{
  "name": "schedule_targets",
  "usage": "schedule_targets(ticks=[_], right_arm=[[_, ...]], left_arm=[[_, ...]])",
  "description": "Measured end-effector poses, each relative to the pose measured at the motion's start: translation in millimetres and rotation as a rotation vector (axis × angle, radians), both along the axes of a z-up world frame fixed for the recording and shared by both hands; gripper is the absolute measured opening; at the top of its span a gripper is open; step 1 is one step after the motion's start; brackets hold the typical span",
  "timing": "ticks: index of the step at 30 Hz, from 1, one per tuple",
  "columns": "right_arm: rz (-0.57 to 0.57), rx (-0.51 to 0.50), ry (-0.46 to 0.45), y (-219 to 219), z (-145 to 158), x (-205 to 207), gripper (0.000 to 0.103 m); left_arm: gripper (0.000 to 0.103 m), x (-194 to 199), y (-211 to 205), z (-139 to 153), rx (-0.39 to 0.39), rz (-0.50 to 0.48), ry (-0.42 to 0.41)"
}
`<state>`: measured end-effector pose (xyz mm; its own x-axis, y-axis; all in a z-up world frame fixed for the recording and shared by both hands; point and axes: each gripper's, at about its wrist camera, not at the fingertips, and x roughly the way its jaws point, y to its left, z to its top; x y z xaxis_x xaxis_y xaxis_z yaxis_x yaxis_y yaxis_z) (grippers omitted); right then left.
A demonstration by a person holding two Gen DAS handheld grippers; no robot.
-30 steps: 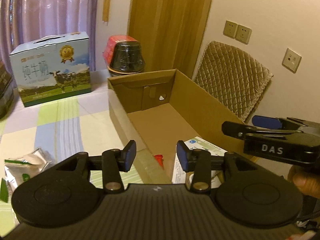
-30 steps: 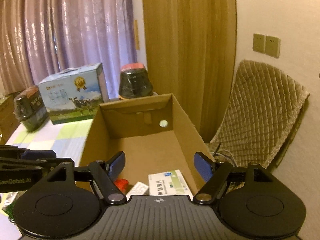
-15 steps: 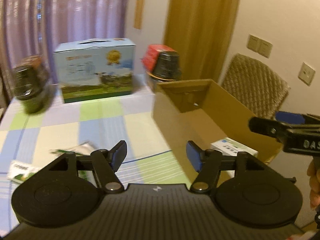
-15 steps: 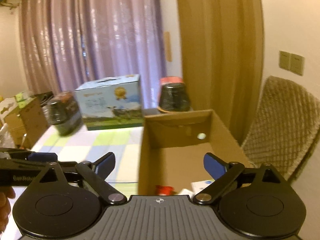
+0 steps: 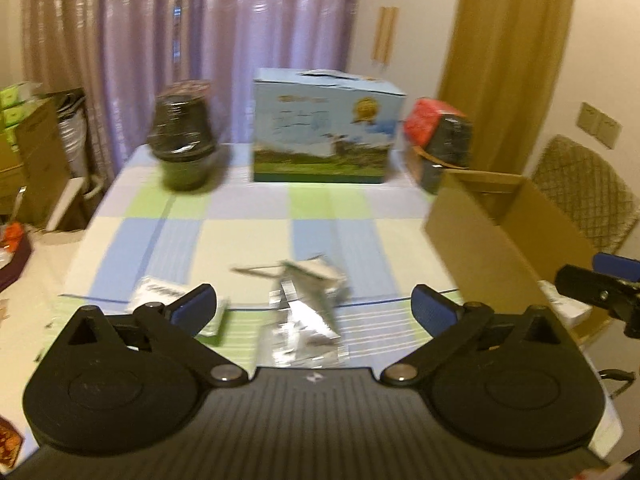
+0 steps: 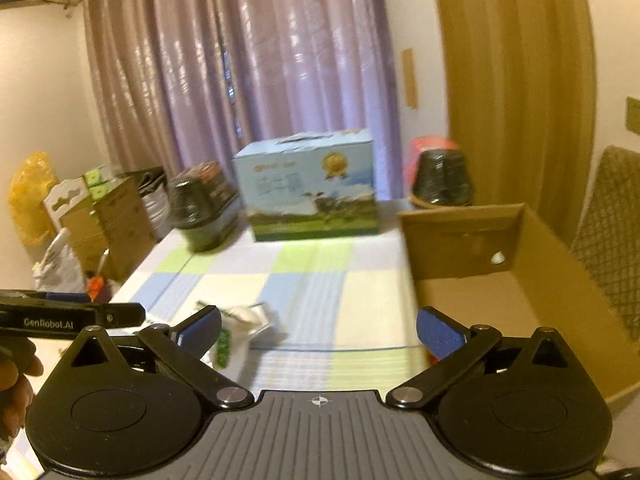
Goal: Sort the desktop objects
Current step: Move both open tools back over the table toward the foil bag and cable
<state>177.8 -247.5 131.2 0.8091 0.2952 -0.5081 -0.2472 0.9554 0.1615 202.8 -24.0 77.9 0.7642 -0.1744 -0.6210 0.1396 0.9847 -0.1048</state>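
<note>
Two grippers are raised above the table, both empty. Left gripper [image 5: 314, 310]: jaws spread wide, nothing between them, aimed at the foil packets [image 5: 308, 312] lying at 12 o'clock just ahead of its tips; judged to be lining up the next pick. A flat green-and-white sachet [image 5: 160, 294] lies at its 10 o'clock. Right gripper [image 6: 318, 330]: jaws equally wide, holding nothing, pointed over the checked tablecloth [image 6: 304, 280], with the open cardboard box [image 6: 520, 304] at its 2 o'clock. Placement suggests the box is the sorting bin, set at the table edge within easy reach; its contents are mostly hidden. Legible writing: "GenRobot.AI" on the left gripper's side, seen in the right wrist view. The blue cow carton [image 6: 308, 184] at 12 o'clock carries a gold medal seal; its text is blurred.
</note>
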Motion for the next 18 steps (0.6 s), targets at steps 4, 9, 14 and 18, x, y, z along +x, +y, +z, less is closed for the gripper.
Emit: schedule_targets(ticks=[4,9,14,18], right_arm=[[0.034,0.014,0.039,19.5,-16.5,6.4,0.101],[0.093,-0.001,0.089,46.9,-42.3,15.8,0.101],[0.16,-0.014,0.156,72.0,-72.8,26.3,0.101],[0.208,0.009,0.223,86.5,-94.5,38.3,0.101]], left_arm=[[0.102,-3.0,24.2,-6.6,0.013,0.034,0.017],[0.102,-8.1,51.1,-19.7,0.086,0.056,0.04],[0.102,-5.5,77.3,-36.8,0.038,0.074,0.087],[0.102,1.8,87.3,-46.9,0.044,0.08,0.11]])
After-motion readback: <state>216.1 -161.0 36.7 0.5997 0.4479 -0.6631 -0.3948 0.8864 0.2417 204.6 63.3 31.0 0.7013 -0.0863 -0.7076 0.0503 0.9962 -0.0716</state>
